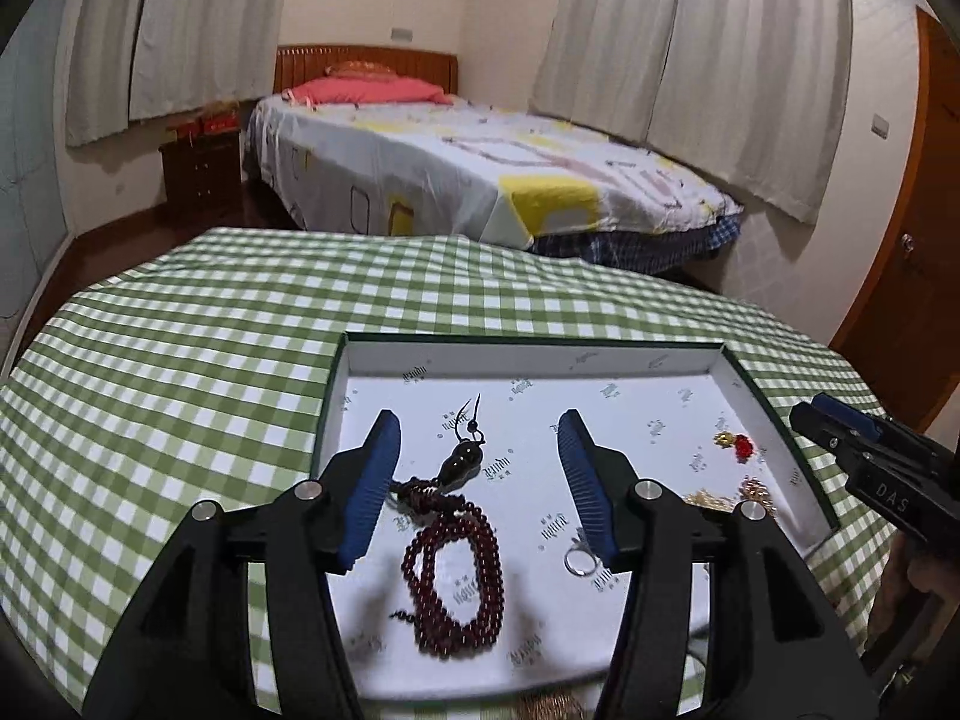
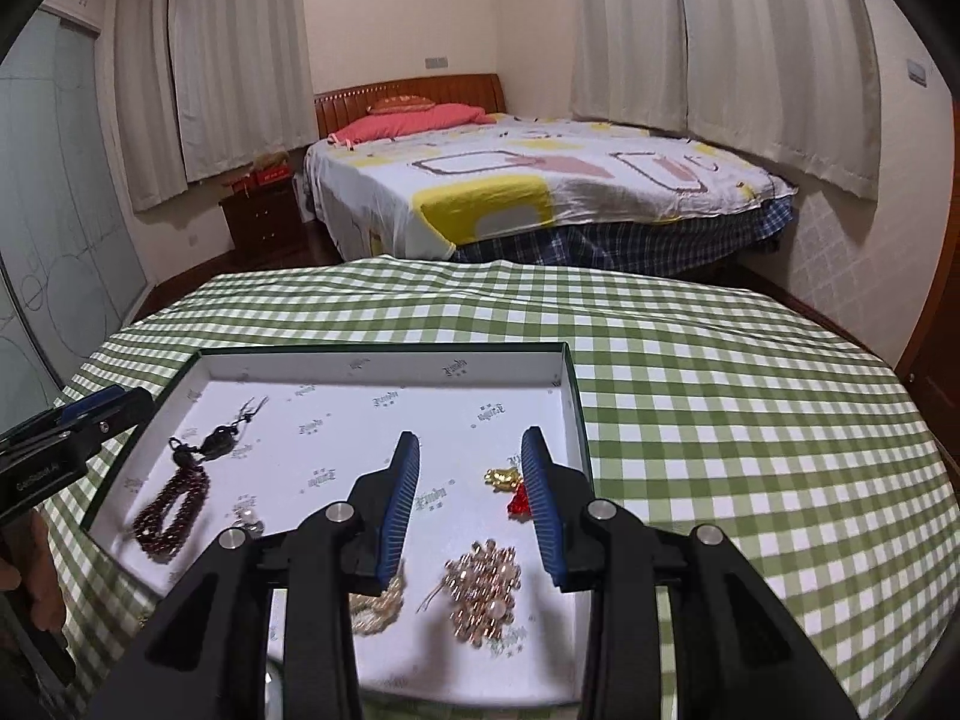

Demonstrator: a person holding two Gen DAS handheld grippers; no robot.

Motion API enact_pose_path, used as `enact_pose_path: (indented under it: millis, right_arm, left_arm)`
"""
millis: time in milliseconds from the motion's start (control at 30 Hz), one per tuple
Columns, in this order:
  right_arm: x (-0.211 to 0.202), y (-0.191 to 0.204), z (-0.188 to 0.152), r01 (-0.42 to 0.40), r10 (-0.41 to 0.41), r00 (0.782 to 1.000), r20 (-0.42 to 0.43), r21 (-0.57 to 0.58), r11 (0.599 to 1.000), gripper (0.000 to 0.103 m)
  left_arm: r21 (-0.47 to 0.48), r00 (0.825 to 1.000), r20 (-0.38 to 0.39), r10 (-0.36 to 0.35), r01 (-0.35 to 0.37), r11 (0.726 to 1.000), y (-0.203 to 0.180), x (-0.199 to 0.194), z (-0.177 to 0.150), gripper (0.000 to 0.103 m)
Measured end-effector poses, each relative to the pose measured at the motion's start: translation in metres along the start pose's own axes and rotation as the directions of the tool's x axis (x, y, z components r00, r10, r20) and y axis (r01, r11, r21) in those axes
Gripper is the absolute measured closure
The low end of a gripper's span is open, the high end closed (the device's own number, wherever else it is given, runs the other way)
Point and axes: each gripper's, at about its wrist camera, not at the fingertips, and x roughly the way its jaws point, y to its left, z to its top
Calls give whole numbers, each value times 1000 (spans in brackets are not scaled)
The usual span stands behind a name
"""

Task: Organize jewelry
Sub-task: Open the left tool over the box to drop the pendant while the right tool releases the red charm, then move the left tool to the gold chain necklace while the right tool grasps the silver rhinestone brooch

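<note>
I hold both tongs wide open and empty over the tray: the left gripper straddles the dark bead bracelet, the right gripper hangs above the pearl brooch. To lift the bracelet cleanly I should descend straight and pinch the bunched strands, not one loop. The ring hides partly behind a left finger, and the pale chain behind a right finger.

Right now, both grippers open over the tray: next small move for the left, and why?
Probably lower the left gripper straight down onto the dark red bead bracelet. It lies loose on the tray floor between the open fingers, nothing is held yet, and the silver ring sits close to the right finger, so descend without drifting right.
</note>
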Motion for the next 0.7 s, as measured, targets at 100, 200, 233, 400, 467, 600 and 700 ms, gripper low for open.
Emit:
enact_pose_path:
  millis: [100,200,233,400,467,600,700]
  right_arm:
    - [-11,5,-7,1,-1,1000,10,1,1000,67]
    - [-19,11,-18,1,-1,1000,6,0,1000,67]
    - [-21,12,-21,-1,1,1000,3,2,1000,67]
    - [-30,24,-45,-8,7,1000,-23,-5,1000,67]
    - [-32,28,-55,-14,14,999,-42,-5,1000,67]
    - [-30,35,-71,-27,26,996,-89,-9,1000,67]
    - [-27,41,-83,-36,34,992,-124,-12,999,67]
  left_arm:
    - [3,999,31,12,-12,1000,2,-17,-6,49]
    - [-1,999,43,20,-20,1000,4,-29,-13,49]
    - [-3,999,47,23,-23,1000,4,-33,-15,49]
    - [1,998,46,39,-39,999,6,-49,-32,49]
    - [2,998,41,43,-43,999,6,-54,-39,49]
    - [3,999,20,48,-48,999,7,-62,-55,49]
    - [2,999,6,51,-51,999,8,-67,-65,49]
